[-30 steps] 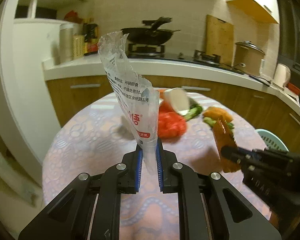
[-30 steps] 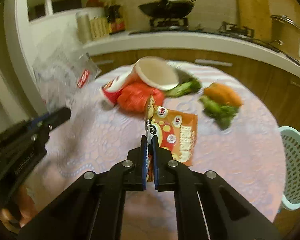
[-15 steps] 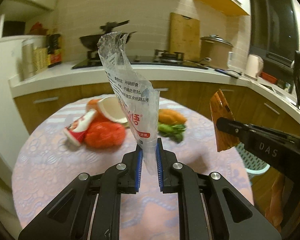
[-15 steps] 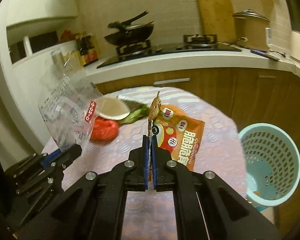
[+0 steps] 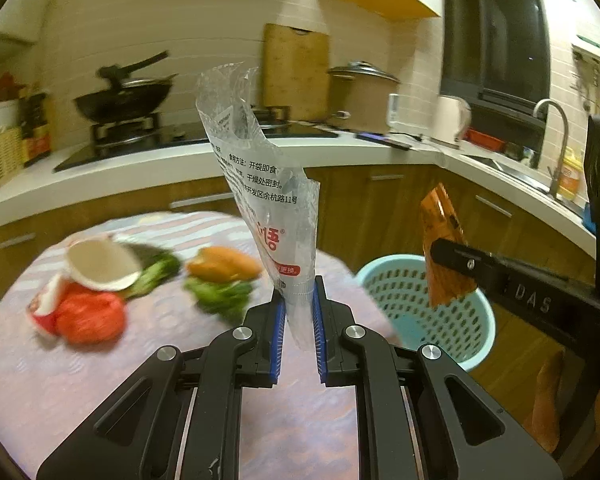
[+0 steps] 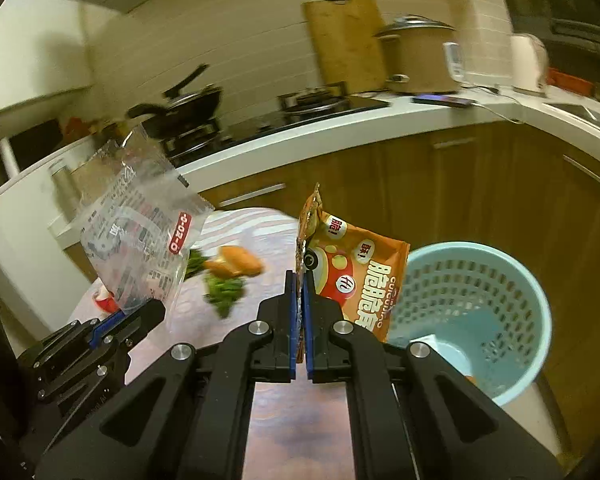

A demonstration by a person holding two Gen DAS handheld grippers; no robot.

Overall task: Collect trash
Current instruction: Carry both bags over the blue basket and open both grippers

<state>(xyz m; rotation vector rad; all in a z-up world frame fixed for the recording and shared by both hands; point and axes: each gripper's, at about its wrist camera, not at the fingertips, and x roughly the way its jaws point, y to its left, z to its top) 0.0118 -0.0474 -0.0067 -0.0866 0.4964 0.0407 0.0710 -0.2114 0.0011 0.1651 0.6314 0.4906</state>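
The left gripper is clamped on the bottom corner of a clear plastic wrapper, which stands up from the blue pads like a crumpled cone, printed with black and red characters. The right gripper is pinched tight on the torn edge of an orange snack bag; the bag fans out to the right of the jaws and hangs in the air.

Both pieces of trash are held above the round worktop, which wears a pale patterned cloth. Seen from the left wrist, the right gripper reaches in from the right with the orange bag in front of the light blue basket. The basket stands on the floor just past the worktop's right edge, close to the brown cabinet fronts. Its mouth is wide open; a few small bits lie at the bottom, too blurred to name.

Left on the worktop are a tipped paper cup, something red beside it, some green vegetables and an orange-brown piece of food. They sit toward the far left side, well apart from the basket. The near part of the cloth is bare, and the air between the worktop's right edge and the basket rim is open. From the right wrist, the left gripper shows at lower left, its wrapper raised over the worktop's left part.
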